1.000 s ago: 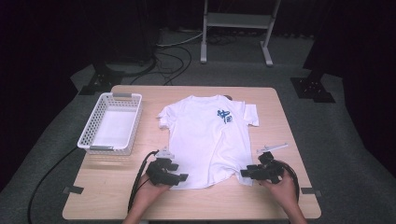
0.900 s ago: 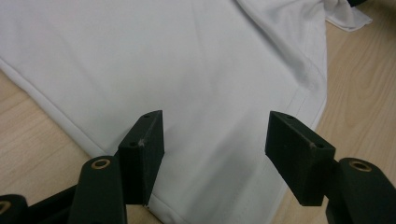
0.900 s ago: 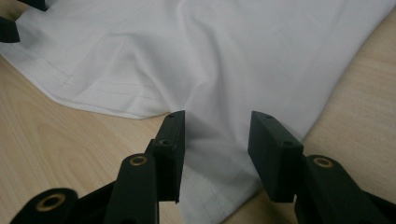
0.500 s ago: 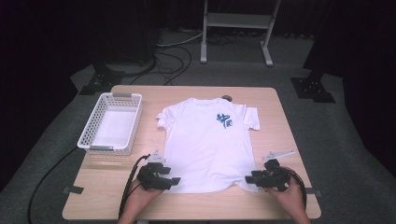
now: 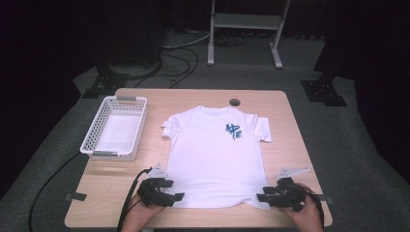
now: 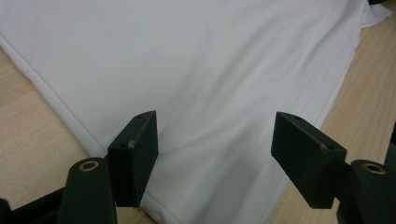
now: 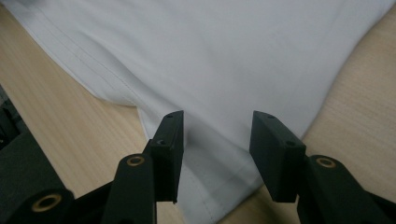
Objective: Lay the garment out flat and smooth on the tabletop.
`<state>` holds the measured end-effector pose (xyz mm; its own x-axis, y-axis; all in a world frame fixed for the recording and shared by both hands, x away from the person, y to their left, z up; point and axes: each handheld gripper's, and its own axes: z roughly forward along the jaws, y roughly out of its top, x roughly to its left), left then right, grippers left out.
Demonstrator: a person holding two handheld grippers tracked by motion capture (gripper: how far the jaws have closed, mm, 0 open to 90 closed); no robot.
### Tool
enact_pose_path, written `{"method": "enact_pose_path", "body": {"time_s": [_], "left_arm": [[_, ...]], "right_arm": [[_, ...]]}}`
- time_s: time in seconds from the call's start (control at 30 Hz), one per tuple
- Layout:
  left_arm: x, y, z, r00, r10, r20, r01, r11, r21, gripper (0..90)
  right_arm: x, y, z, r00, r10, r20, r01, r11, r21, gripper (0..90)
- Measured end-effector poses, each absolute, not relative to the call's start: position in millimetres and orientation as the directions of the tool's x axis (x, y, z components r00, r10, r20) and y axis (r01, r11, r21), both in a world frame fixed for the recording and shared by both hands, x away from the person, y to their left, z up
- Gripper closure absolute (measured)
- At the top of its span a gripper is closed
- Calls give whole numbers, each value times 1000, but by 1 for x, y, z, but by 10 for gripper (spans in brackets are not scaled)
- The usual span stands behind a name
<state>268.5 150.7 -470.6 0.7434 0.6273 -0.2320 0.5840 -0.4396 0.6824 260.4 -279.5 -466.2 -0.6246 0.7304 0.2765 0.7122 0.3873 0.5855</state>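
Note:
A white T-shirt (image 5: 215, 154) with a small blue print (image 5: 234, 131) lies flat, front up, on the wooden table (image 5: 295, 121), its hem toward the near edge. My left gripper (image 5: 175, 196) sits at the hem's left corner. In the left gripper view it (image 6: 215, 140) is wide open, with the shirt fabric (image 6: 210, 70) lying between and beyond the jaws. My right gripper (image 5: 262, 197) sits at the hem's right corner. There it (image 7: 217, 135) is open too, its jaws straddling the corner of the cloth (image 7: 210, 60).
A white mesh basket (image 5: 95, 143) stands at the table's left side with nothing inside. A round cable hole (image 5: 235, 102) is in the tabletop beyond the shirt's collar. Bare wood lies on both sides of the shirt. Cables and stand legs are on the floor beyond.
Both hands have drawn back toward the near table edge at the hem corners. The shirt has slid nearer and its lower part now lies smoother and straighter.

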Motion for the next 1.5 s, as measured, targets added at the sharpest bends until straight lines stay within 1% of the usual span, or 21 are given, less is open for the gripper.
{"method": "enact_pose_path", "body": {"time_s": [0.2,0.4,0.6,0.67,0.77,0.97,1.13,1.33,1.37,1.43,1.5], "left_arm": [[257,149,-471,759,614,-218,568,-460,682,299],[247,149,-472,768,601,-223,560,-459,690,298],[239,149,-473,781,584,-219,544,-466,698,288],[239,149,-473,782,579,-231,546,-459,701,260],[240,149,-475,781,580,-233,544,-448,709,213],[245,151,-477,782,582,-222,531,-435,727,191],[247,153,-478,785,582,-211,520,-436,735,189],[246,152,-480,787,587,-191,506,-435,745,157],[246,152,-480,787,587,-191,506,-435,745,145],[245,151,-480,788,588,-180,501,-446,742,142],[245,150,-480,788,589,-179,501,-445,742,136]], "right_arm": [[247,-280,-467,-643,715,274,700,404,589,532],[233,-280,-466,-658,703,269,692,424,584,522],[227,-283,-466,-660,691,296,702,426,571,506],[229,-283,-465,-660,685,307,708,433,558,486],[235,-282,-462,-663,690,290,705,446,552,457],[274,-287,-454,-637,715,289,717,411,563,419],[317,-292,-448,-617,738,272,719,390,575,401],[371,-295,-442,-589,770,246,723,366,586,376],[371,-295,-442,-589,770,246,723,366,586,376],[397,-295,-444,-570,785,241,735,356,577,366],[412,-294,-446,-558,796,234,742,352,570,366]]}}
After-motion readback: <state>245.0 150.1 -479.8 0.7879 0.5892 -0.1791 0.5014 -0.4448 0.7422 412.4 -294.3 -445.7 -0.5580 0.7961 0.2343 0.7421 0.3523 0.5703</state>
